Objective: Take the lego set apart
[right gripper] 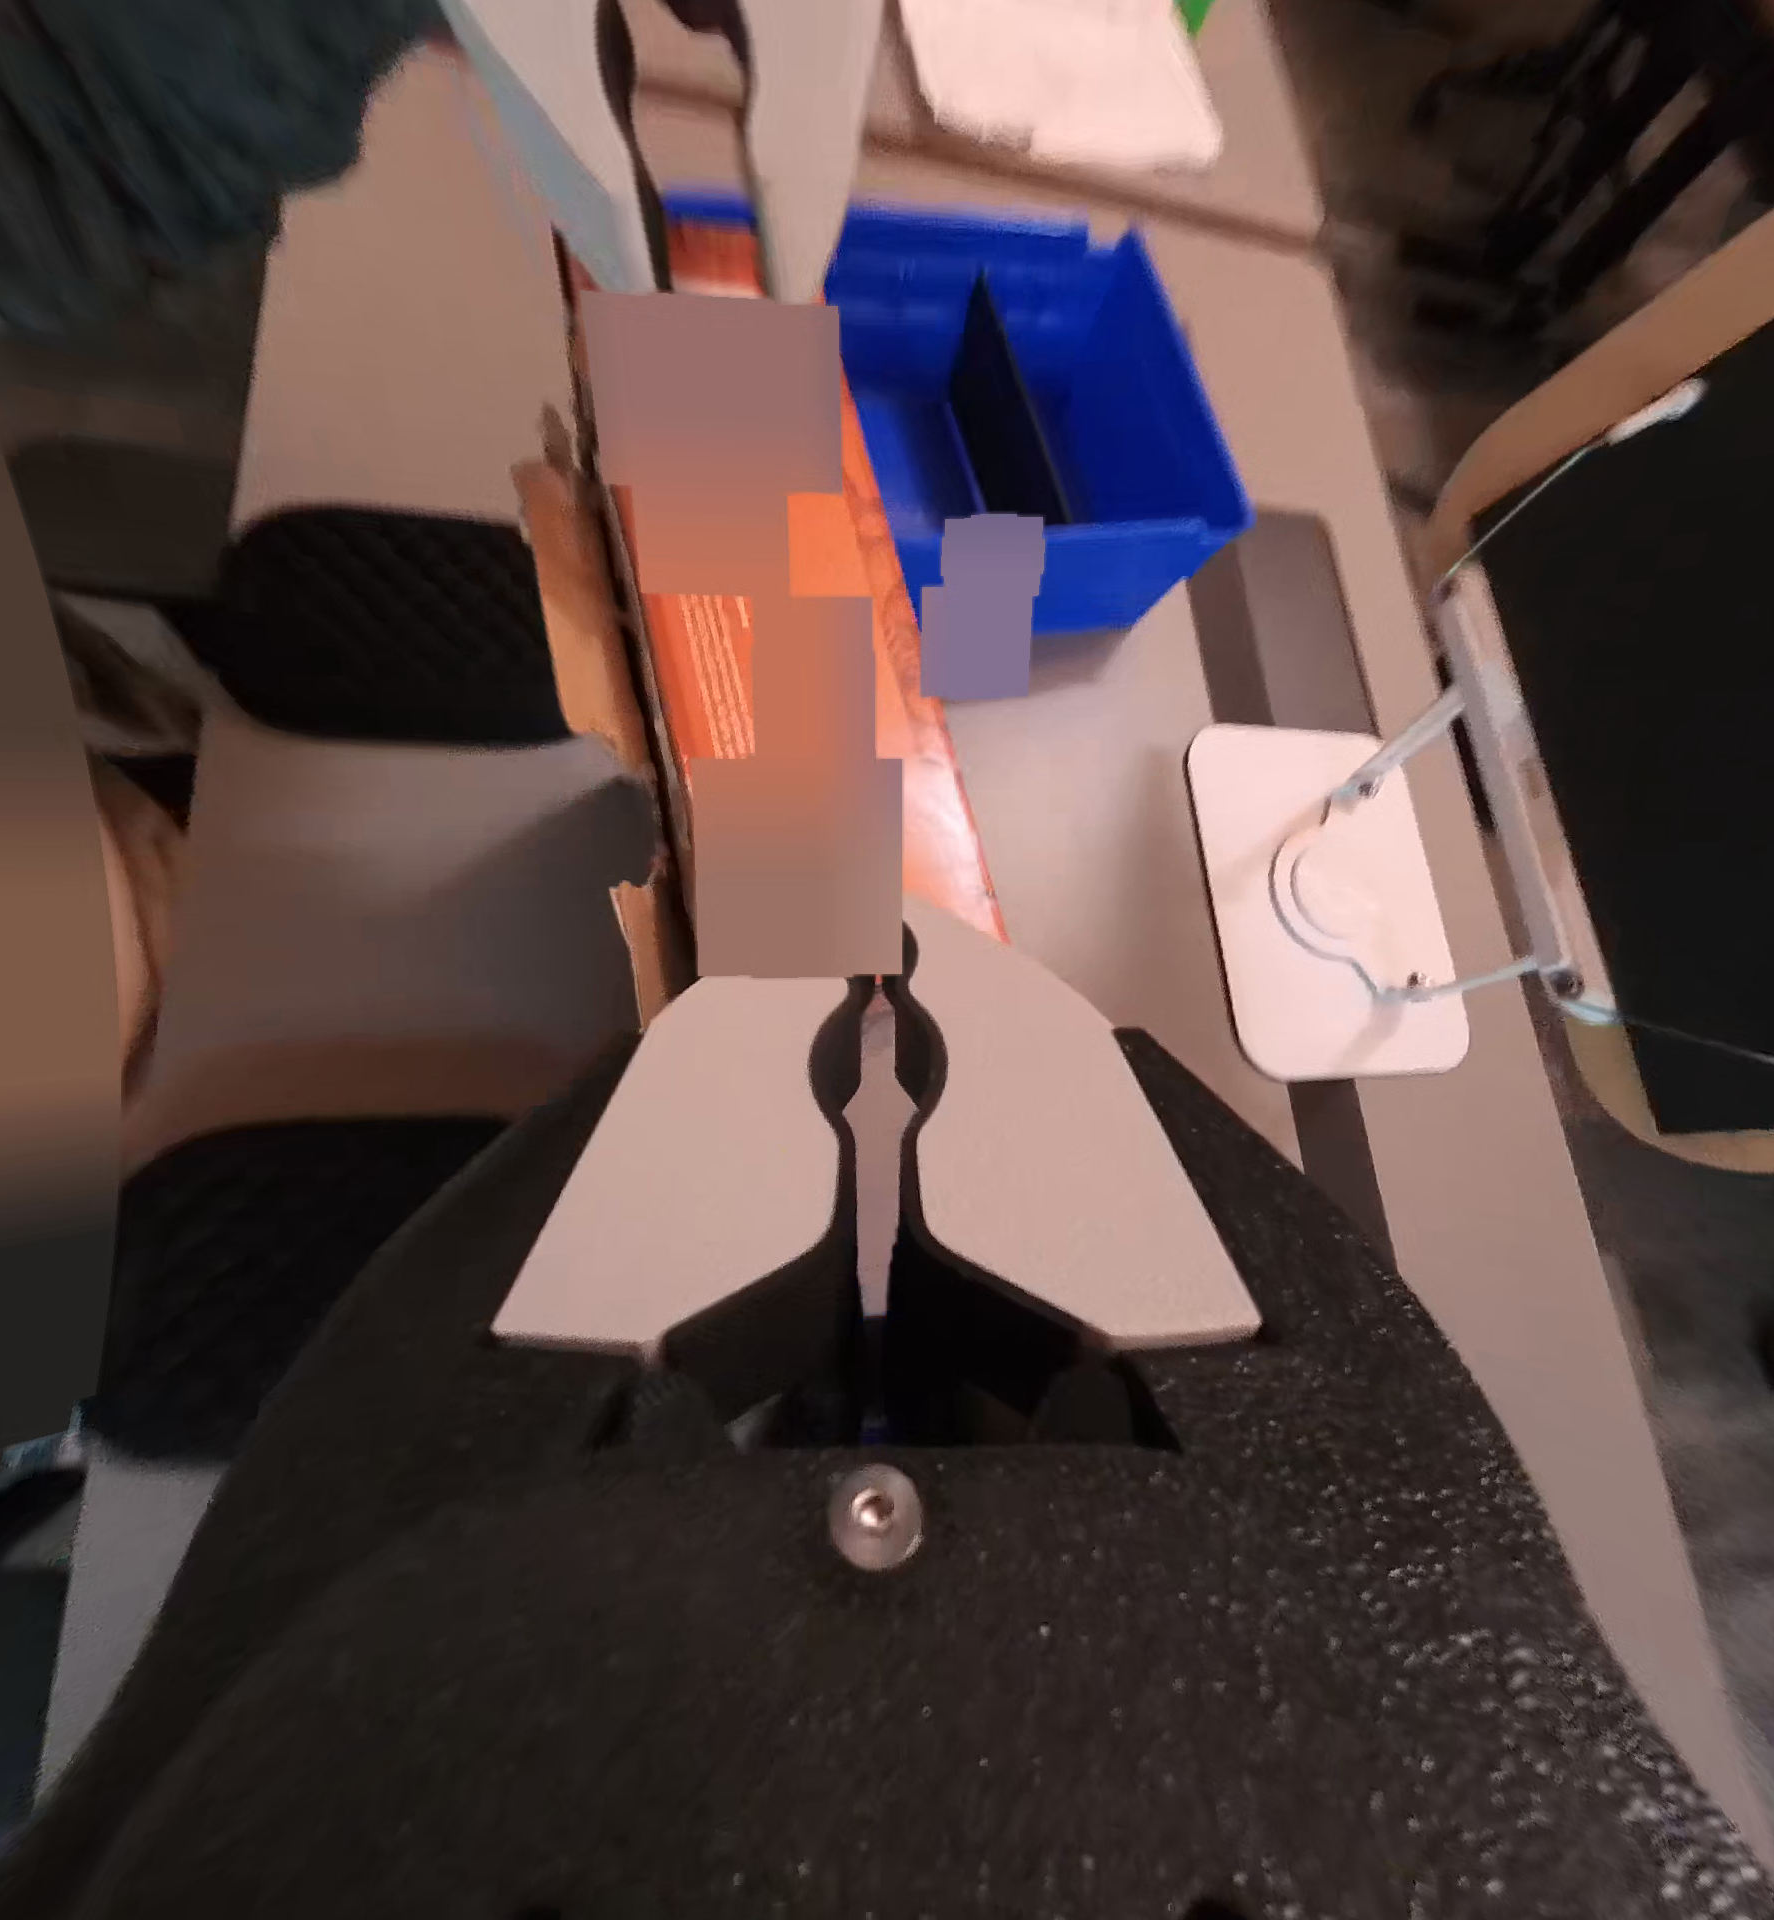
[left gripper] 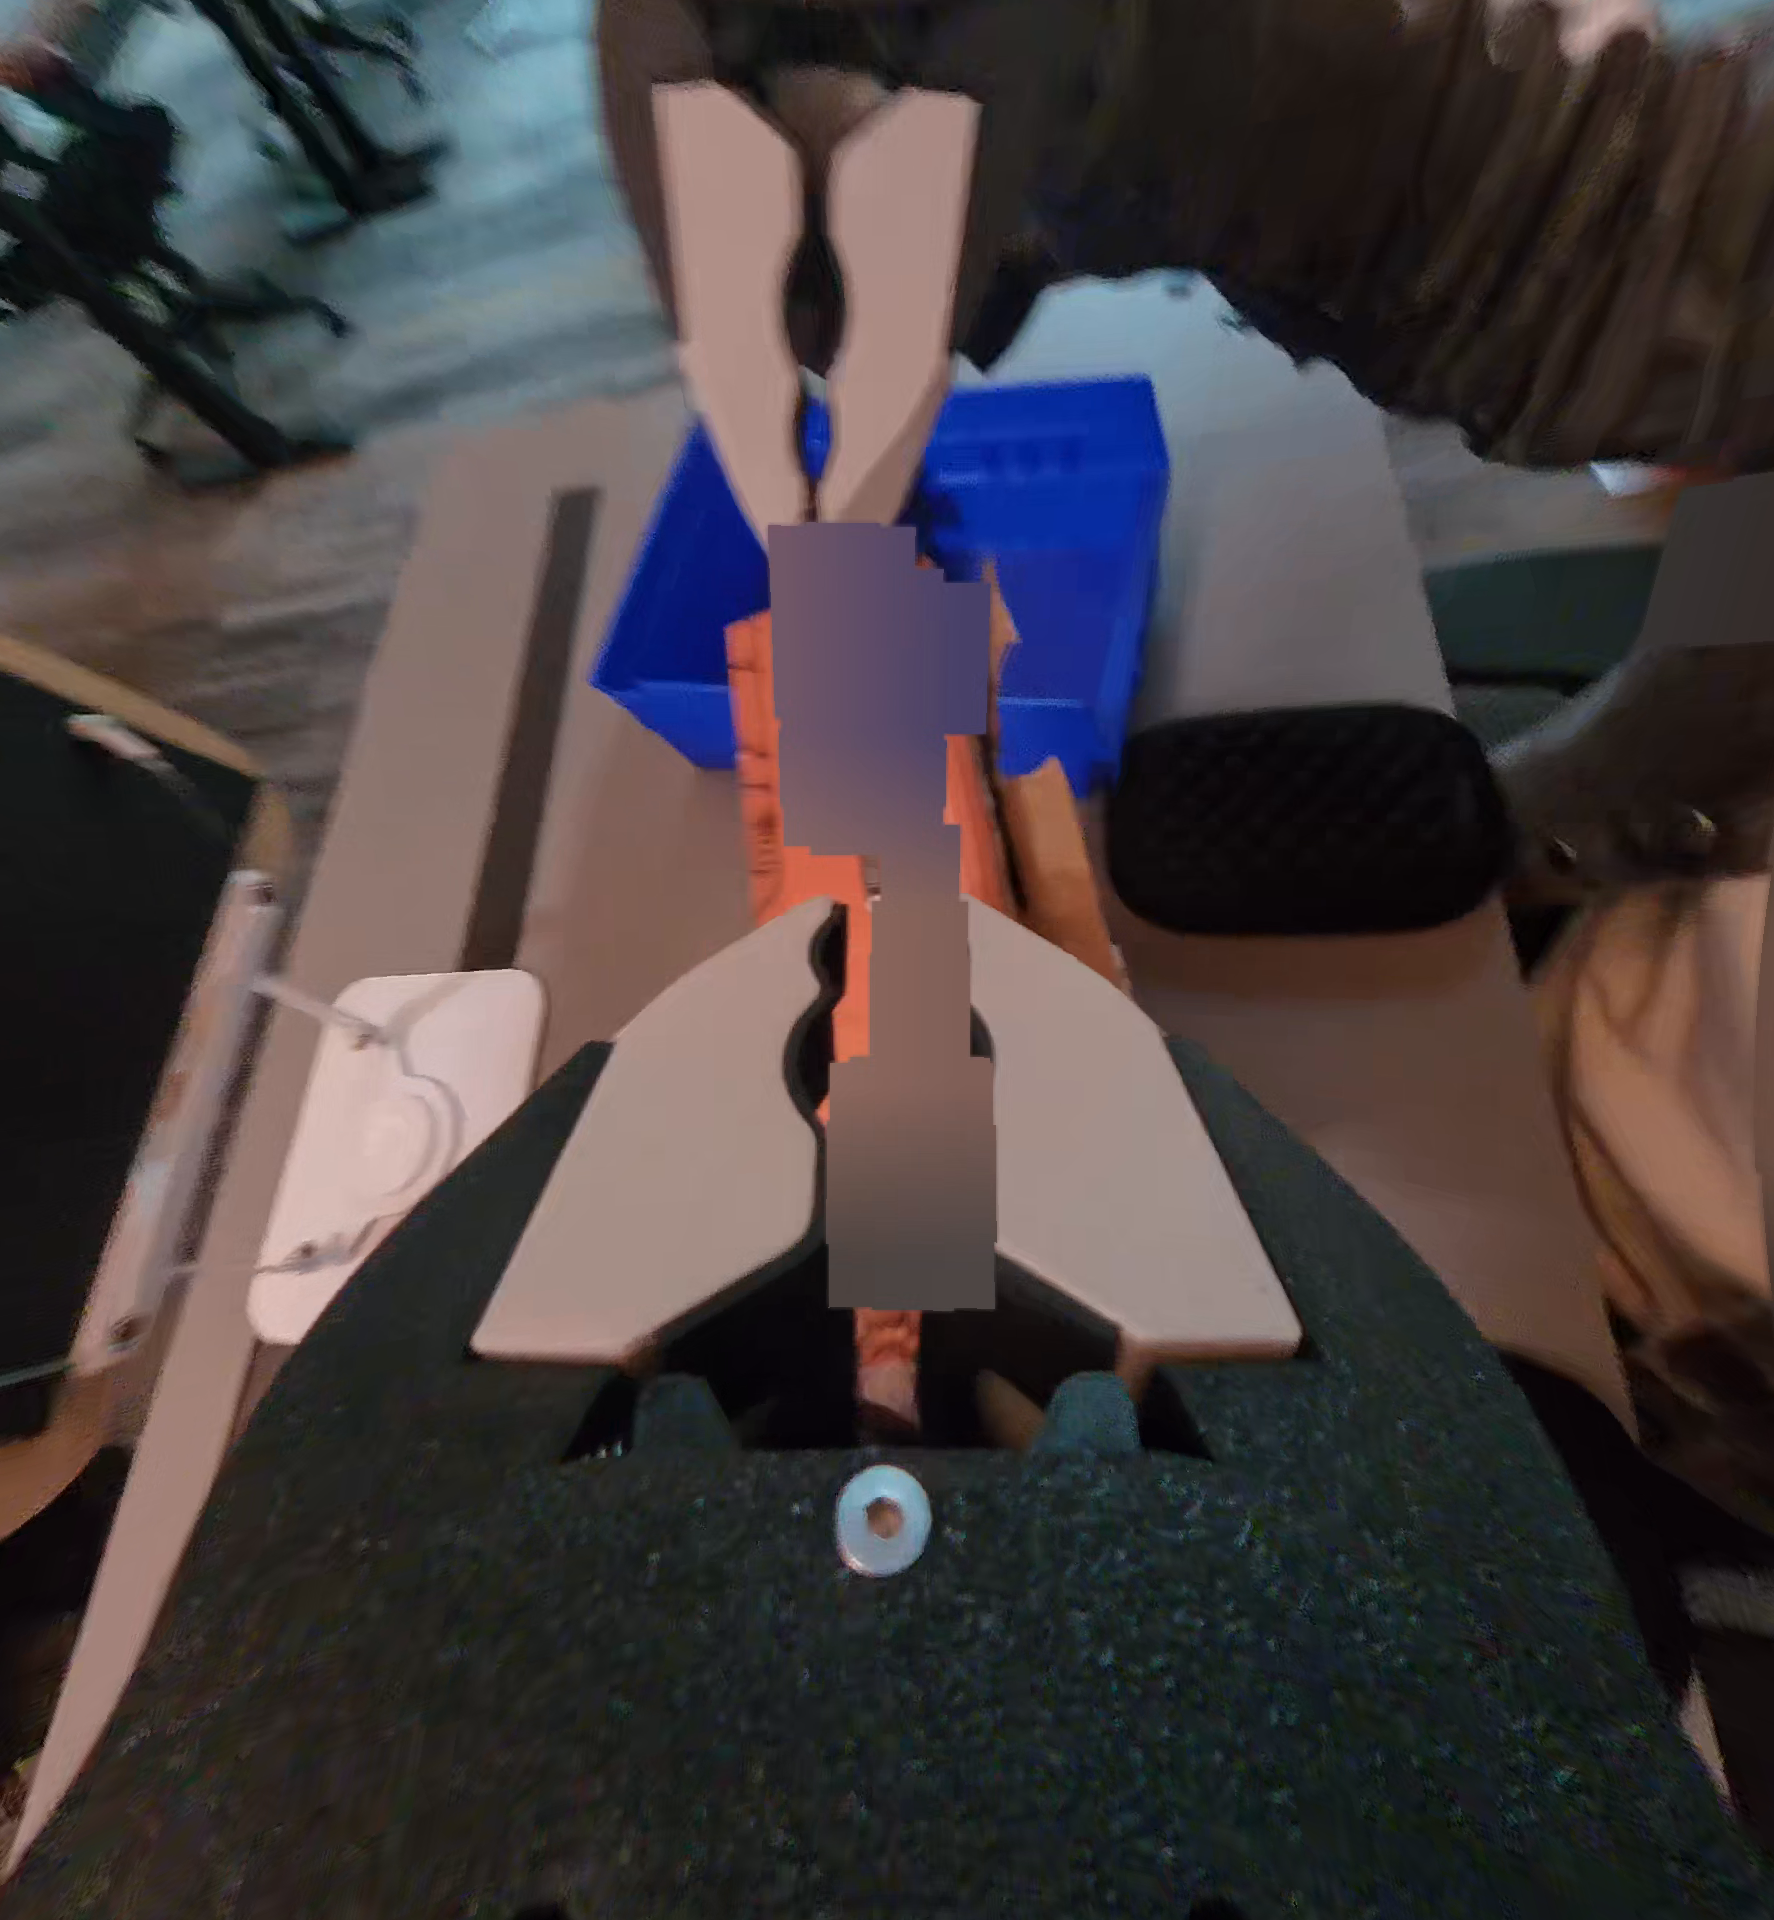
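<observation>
Orange cardboard is the main thing here: the lego set box (left gripper: 758, 748) is up off the table (left gripper: 1278, 540), strung between the two grippers, so we've got it by both ends. Patches cover most of its faces, so we only see the orange edges and a brown torn-looking flap.

In the left wrist view, the left gripper (left gripper: 904, 920) sits at 6 o'clock. Its fingers are clamped on the near end of the box, with orange showing in the gap between them. The right gripper (left gripper: 821, 509) comes in from 12 o'clock, its tips pinched together right at the far end.

The right wrist view is the same thing mirrored. The right gripper (right gripper: 878, 982) is at 6 o'clock, fingers nearly touching with just a thin pale sliver of the box between them. The box (right gripper: 717, 665) runs up toward 12, where the left gripper (right gripper: 722, 281) has it.

A blue bin (right gripper: 1143, 416) sits on the table behind the box at about 1 o'clock in the right view, with a dark divider inside. A white plate (right gripper: 1319, 904) with a wire clip lies at 3 o'clock. A black mesh pad (right gripper: 374, 623) is at 9 o'clock.

Everything's motion-blurred, so we can't tell any finer details.
</observation>
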### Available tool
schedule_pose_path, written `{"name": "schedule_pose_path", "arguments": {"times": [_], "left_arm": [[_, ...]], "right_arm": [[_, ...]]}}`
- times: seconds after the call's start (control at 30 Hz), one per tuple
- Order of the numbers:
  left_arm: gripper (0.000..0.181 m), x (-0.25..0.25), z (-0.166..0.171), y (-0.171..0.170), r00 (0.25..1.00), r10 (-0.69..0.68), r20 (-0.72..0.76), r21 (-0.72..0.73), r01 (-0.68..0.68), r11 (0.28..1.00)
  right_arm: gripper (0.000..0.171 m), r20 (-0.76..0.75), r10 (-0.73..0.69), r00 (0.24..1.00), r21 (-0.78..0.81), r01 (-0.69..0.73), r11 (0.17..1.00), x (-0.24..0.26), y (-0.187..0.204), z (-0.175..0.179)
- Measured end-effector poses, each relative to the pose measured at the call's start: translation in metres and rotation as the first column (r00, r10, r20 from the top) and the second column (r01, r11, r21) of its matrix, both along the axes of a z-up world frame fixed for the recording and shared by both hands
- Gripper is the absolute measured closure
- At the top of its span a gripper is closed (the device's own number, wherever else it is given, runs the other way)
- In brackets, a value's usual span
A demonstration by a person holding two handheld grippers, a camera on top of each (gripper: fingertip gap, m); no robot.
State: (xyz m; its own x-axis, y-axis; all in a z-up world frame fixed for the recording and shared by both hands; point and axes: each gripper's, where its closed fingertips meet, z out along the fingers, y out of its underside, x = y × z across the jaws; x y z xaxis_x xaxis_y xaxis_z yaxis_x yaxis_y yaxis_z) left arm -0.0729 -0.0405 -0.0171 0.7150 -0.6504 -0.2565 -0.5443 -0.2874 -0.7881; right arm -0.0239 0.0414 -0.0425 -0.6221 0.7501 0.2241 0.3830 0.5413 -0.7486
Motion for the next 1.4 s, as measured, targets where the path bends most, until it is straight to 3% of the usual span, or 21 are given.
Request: {"name": "schedule_pose_path", "arguments": {"times": [0.03,0.07,0.2,0.3,0.4,0.53,0.6,0.7,1.0,1.4], "left_arm": [[0.159,-0.008,0.009,-0.004,0.999,0.038,0.012,0.046,-0.039,0.998],[0.151,-0.014,0.016,-0.01,0.997,0.066,0.033,0.087,-0.068,0.994],[0.103,-0.039,0.028,-0.044,0.966,0.172,0.195,0.231,-0.216,0.949],[0.077,-0.046,-0.017,-0.059,0.935,0.25,0.251,0.159,-0.295,0.942],[0.072,-0.041,-0.074,-0.06,0.926,0.304,0.222,0.067,-0.326,0.943],[0.086,-0.036,-0.108,-0.049,0.915,0.331,0.231,0.013,-0.343,0.939],[0.106,-0.037,-0.112,-0.043,0.922,0.329,0.206,0.023,-0.341,0.94],[0.112,-0.042,-0.113,-0.039,0.932,0.319,0.17,0.01,-0.325,0.946],[0.109,-0.071,-0.116,-0.008,0.965,0.255,0.063,-0.014,-0.255,0.967],[0.107,-0.121,-0.118,0.054,0.96,0.277,0.049,-0.011,-0.277,0.961]], "right_arm": [[0.163,-0.053,0.001,0.999,-0.041,-0.003,0.999,0.003,0.001,0.006],[0.126,-0.102,-0.008,0.995,-0.08,0.0,0.997,0.007,0.003,0.012],[0.086,-0.183,-0.067,0.981,-0.144,0.041,0.989,0.027,0.011,0.005],[0.07,-0.145,-0.08,0.986,-0.149,0.058,0.987,0.033,0.006,-0.029],[0.072,-0.119,-0.088,0.989,-0.129,0.073,0.989,0.025,0.002,-0.061],[0.083,-0.099,-0.076,0.992,-0.142,0.062,0.988,0.014,-0.008,-0.079],[0.101,-0.122,-0.088,0.989,-0.101,0.076,0.992,0.01,-0.008,-0.084],[0.115,-0.181,-0.127,0.975,-0.042,0.122,0.992,0.009,-0.004,-0.084],[0.115,-0.242,-0.224,0.944,0.015,0.235,0.972,0.0,0.007,-0.085],[0.115,-0.275,-0.268,0.923,-0.041,0.267,0.963,-0.049,0.064,-0.085]]}}
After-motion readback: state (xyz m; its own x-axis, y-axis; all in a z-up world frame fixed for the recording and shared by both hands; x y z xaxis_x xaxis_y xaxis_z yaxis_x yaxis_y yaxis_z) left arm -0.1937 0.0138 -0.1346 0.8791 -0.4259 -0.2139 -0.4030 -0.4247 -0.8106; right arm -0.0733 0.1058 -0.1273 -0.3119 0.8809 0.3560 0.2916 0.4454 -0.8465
